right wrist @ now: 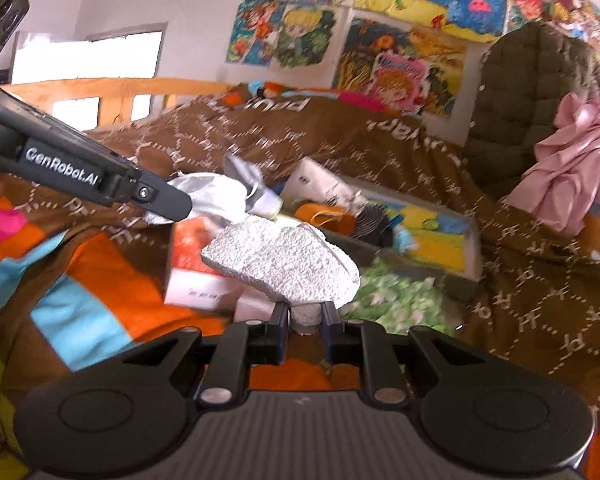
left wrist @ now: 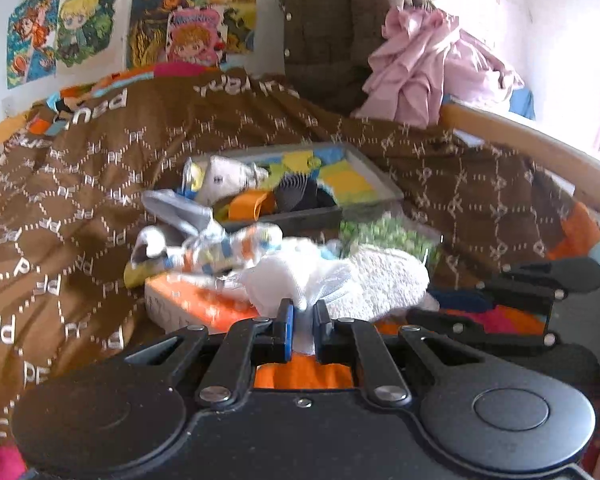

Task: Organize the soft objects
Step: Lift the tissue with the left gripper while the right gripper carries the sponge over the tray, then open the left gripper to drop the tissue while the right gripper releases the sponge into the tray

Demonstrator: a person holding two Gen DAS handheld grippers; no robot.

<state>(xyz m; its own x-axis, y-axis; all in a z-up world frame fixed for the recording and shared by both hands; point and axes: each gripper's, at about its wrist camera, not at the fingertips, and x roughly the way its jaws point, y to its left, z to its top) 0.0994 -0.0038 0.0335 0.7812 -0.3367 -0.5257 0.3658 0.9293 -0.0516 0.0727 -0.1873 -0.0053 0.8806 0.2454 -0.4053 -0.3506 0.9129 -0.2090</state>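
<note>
Tray [left wrist: 373,168] w/ assorted soft items [left wrist: 339,178]

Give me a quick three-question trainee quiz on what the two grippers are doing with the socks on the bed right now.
1. True or false: the left gripper has its jaws closed on white cloth.
2. Multiple choice: the right gripper holds what? A) an orange bag B) a white fluffy sock C) the pink garment
3. Short answer: what lies on the brown bedspread beyond the pile of socks, already holding colourful items?

Key
1. True; cloth shows pinched between the jaws.
2. B
3. A grey tray.
</note>
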